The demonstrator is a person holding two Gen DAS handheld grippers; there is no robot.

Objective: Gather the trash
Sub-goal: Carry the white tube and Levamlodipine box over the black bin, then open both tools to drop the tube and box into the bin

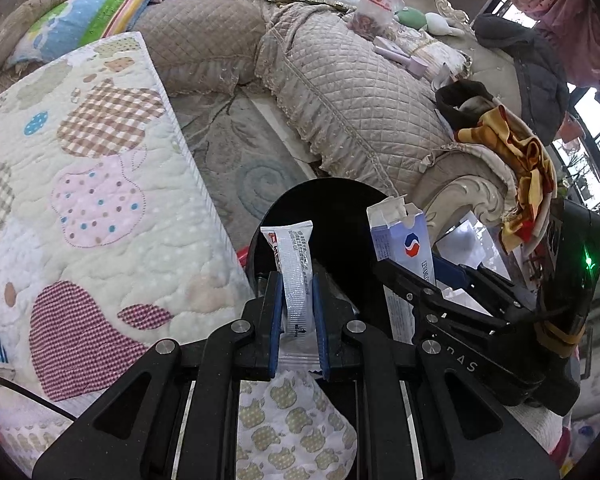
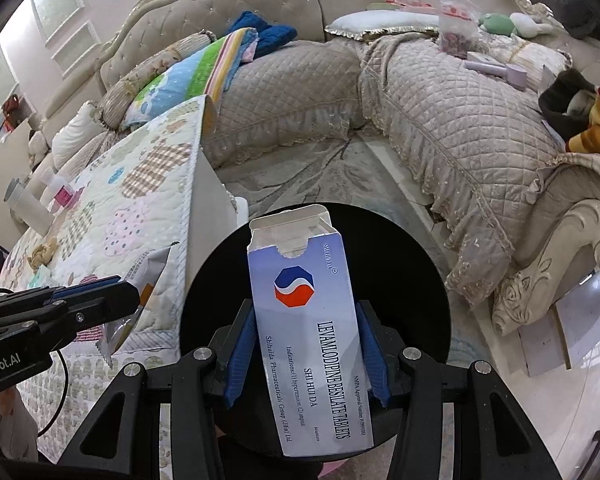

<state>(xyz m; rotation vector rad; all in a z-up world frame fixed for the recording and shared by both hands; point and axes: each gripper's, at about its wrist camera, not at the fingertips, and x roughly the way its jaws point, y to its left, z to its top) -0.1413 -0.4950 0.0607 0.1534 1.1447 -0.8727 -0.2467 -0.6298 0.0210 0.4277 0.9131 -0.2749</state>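
**Both pieces of trash over the bin**

Left gripper (image 1: 297,300) has its jaws pinched on the silver sachet (image 1: 296,268), right gripper (image 2: 306,344) clamps the open tablet box (image 2: 306,320). Both hang above the black bin (image 2: 412,280) beside the quilted surface (image 1: 100,200). Looks like drop time: next, just open up.

Your left tool (image 1: 298,312) is matte black, with blue pads on its two fingers, angular linkage arms and round silver screws at the pivots. Your right tool (image 2: 306,354) looks the same; its body carries white lettering, a green light and a yellow band.
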